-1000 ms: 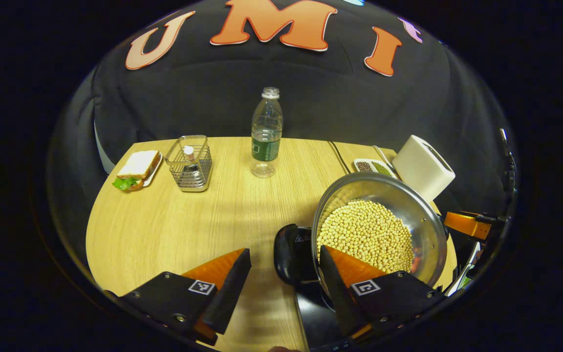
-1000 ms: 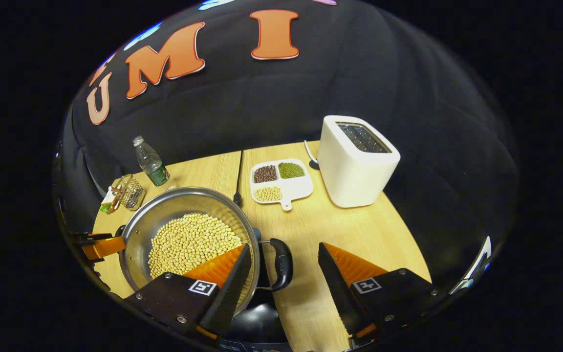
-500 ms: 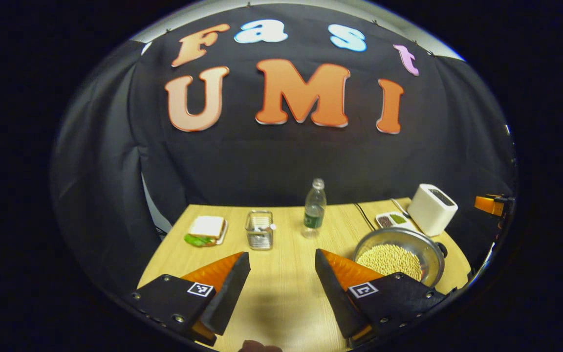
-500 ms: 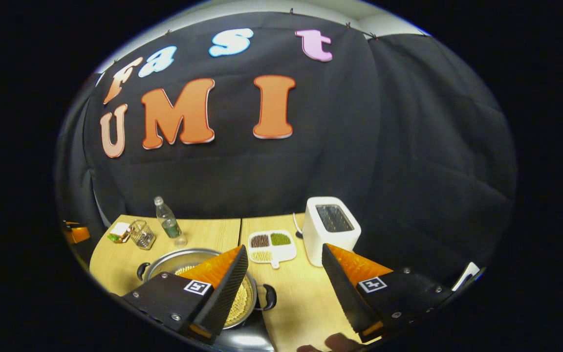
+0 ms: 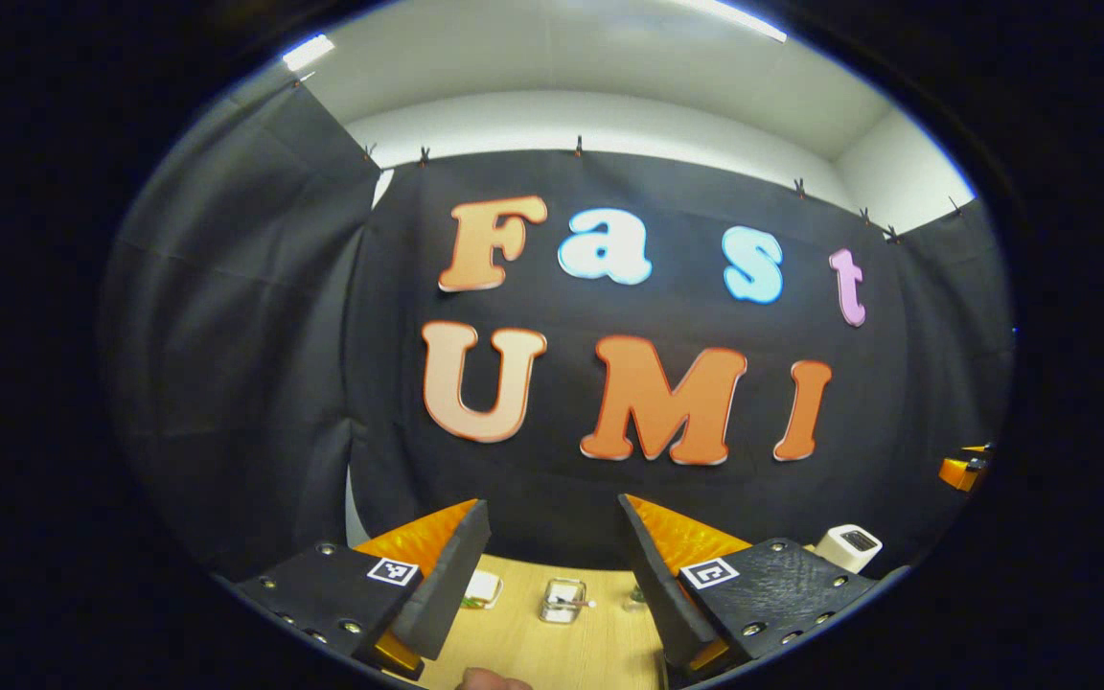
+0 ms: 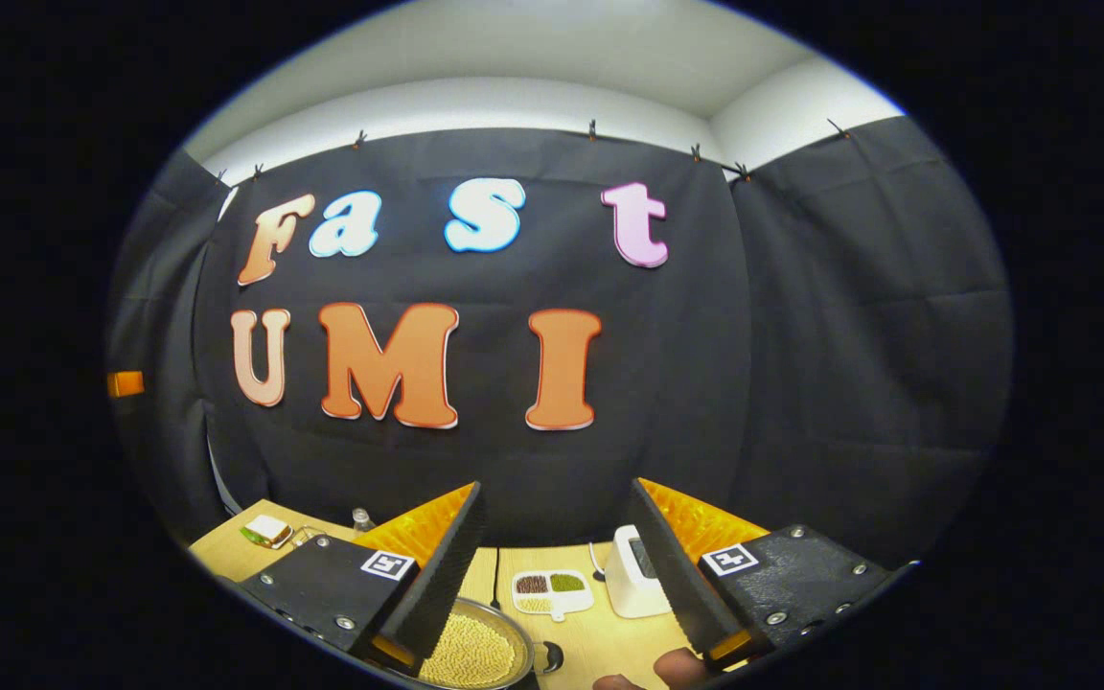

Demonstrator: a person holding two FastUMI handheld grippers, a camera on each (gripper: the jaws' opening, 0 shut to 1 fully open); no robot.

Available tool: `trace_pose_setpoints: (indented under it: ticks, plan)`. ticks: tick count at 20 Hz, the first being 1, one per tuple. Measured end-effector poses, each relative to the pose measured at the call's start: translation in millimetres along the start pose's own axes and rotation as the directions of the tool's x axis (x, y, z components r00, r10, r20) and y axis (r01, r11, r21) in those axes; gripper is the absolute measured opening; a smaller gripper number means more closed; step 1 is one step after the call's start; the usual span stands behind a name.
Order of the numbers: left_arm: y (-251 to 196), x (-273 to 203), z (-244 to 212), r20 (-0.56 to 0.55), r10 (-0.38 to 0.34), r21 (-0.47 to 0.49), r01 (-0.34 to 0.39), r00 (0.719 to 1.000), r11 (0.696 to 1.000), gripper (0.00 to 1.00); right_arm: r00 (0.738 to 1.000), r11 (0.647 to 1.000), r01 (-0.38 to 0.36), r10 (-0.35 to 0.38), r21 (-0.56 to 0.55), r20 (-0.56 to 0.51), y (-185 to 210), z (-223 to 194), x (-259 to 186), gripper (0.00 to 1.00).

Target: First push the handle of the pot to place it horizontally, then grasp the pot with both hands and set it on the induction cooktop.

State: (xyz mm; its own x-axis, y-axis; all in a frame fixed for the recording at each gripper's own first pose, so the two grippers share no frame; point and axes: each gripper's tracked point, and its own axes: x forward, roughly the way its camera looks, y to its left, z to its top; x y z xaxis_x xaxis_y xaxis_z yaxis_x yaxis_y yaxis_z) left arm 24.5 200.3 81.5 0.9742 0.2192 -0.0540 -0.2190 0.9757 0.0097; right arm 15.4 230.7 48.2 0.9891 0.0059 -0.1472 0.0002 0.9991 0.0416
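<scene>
Both grippers' jaws gape; pot (image 6: pixel 471 654) labels unreadable.

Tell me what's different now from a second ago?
Both grippers, left and right, let go of the pot and pulled up and back, so both views now look at the wall. The jaws stayed open. The pot of beans, toaster and table things stayed where they were.

We see black cloth walls (image 5: pixel 255 316) clipped along the top, white wall (image 6: pixel 475 105) and ceiling above, a ceiling light strip (image 5: pixel 308 50), light wooden table (image 5: pixel 552 652) below.
</scene>
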Motion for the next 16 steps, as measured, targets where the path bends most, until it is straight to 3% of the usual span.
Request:
trace_pose_setpoints:
  ticks: [2,5,9,10,13,16]
  plan:
    - [4.2,-2.9,35.4,0.084,0.009,-0.003,-0.009,0.996,1.0,0.84,0.999,1.0,-0.008,0.009,-0.015,0.046,5.5,22.1,-1.6,0.89]
    - [1.6,-13.9,66.3,0.151,0.017,0.018,-0.02,0.988,1.0,0.82,0.994,0.999,-0.03,0.032,-0.028,0.106,17.7,51.3,-4.1,0.98]
    - [7.1,-33.8,101.8,0.204,0.012,0.023,-0.018,0.979,1.0,0.83,0.98,0.997,-0.055,0.065,-0.057,0.187,28.4,87.1,-13.6,0.98]
    - [7.6,-37.6,105.1,0.217,0.007,0.015,-0.01,0.976,1.0,0.82,0.978,0.997,-0.056,0.065,-0.054,0.197,29.1,92.8,-16.9,0.93]
    - [-5.4,-43.7,126.5,0.26,-0.024,-0.001,0.025,0.965,1.0,0.83,0.977,0.996,-0.079,0.086,-0.044,0.197,36.4,96.2,-20.9,0.97]
    - [-12.5,-40.6,128.5,0.272,-0.04,0.015,0.037,0.961,0.999,0.82,0.973,0.996,-0.081,0.086,-0.033,0.213,33.9,98.4,-20.1,0.93]
